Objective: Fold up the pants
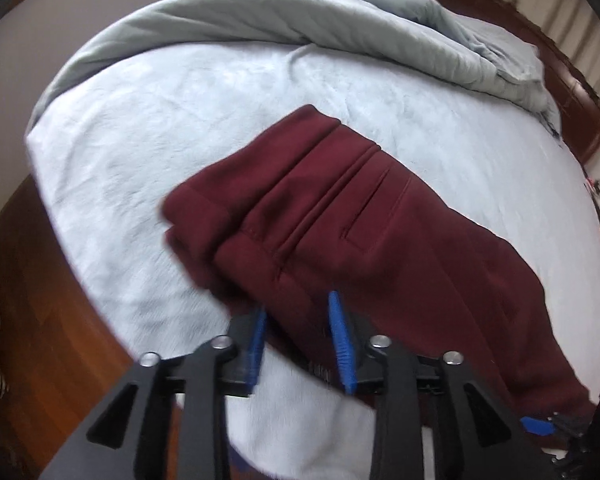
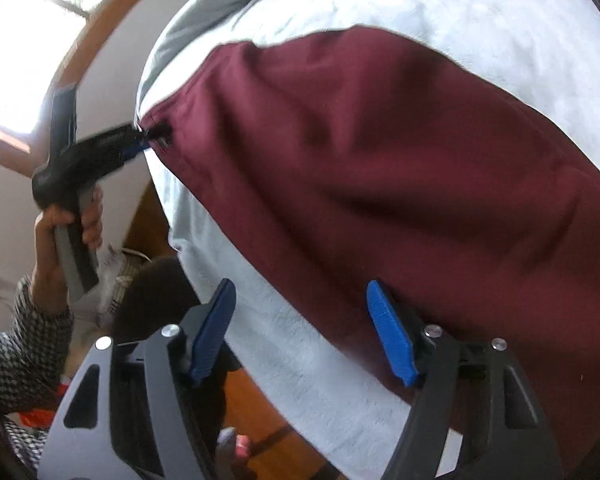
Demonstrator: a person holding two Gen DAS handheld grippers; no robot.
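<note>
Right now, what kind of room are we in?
Most likely a bedroom. The pants lie on a bed with a fuzzy pale cover, a quilt is bunched at the far end, and a dark wooden headboard stands behind it.

Folded maroon pants (image 1: 340, 216) lie on a pale blue blanket (image 1: 140, 128). The left gripper (image 1: 300, 308), jaws parted, straddles their near edge.
</note>
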